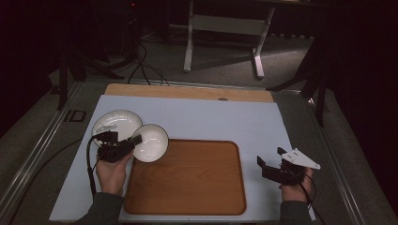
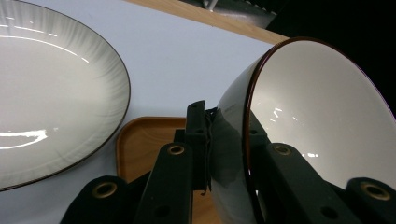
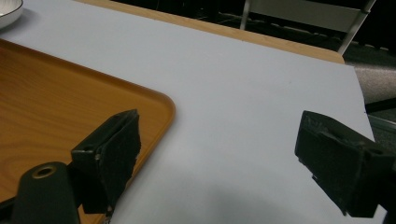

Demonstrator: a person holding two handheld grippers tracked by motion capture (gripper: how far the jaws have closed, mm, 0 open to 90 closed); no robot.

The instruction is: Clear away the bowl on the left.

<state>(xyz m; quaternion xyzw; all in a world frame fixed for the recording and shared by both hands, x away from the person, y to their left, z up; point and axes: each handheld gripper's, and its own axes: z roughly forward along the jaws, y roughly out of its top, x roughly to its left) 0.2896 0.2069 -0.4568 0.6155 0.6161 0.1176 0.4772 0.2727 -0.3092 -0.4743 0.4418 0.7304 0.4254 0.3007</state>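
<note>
Jaws: left gripper (image 1: 136, 139) clamps one bowl (image 1: 151, 142); right gripper (image 1: 271, 160) wide, empty.

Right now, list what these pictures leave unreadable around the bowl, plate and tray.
- Bowl: its base, cut off by the bottom edge in the left gripper view; whether it touches the tray, unclear in the high view.
- Plate: near rim, covered by the left gripper in the high view.
- Tray: most of it, cut off by the left edge in the right gripper view.
</note>
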